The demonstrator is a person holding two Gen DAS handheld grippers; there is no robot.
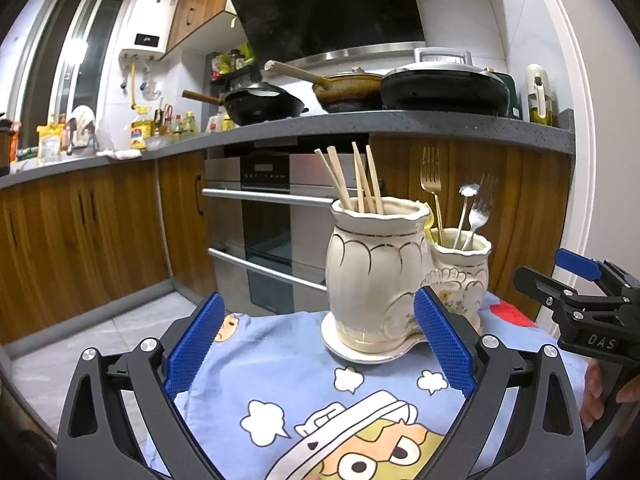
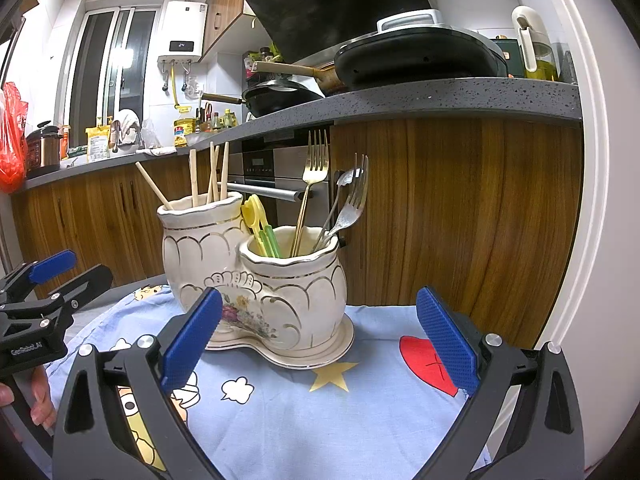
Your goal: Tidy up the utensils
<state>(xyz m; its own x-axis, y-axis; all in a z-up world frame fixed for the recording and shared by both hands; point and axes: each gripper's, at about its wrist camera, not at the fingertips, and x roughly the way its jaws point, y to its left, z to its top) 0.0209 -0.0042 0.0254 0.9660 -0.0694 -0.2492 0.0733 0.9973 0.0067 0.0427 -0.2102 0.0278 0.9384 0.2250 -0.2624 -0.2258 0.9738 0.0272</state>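
Note:
A cream ceramic double utensil holder (image 1: 376, 280) (image 2: 288, 292) stands on a blue cartoon cloth (image 1: 288, 384) (image 2: 320, 420). Its taller pot holds several wooden chopsticks (image 1: 360, 180) (image 2: 208, 176). The shorter pot (image 1: 464, 268) holds a gold fork (image 1: 431, 184) (image 2: 314, 164), a silver fork (image 1: 482, 204) (image 2: 354, 200), a spoon (image 1: 468, 192) and yellow-green plastic utensils (image 2: 260, 224). My left gripper (image 1: 320, 320) is open and empty, just in front of the holder. My right gripper (image 2: 320, 320) is open and empty, near the holder; it also shows in the left wrist view (image 1: 560, 276).
A grey counter (image 1: 360, 124) (image 2: 440, 100) with pans, bottles and a cooker runs behind. Wooden cabinets (image 2: 460, 220) and an oven (image 1: 264, 216) stand below it. The cloth's table edge drops to a tiled floor (image 1: 100, 340) at left.

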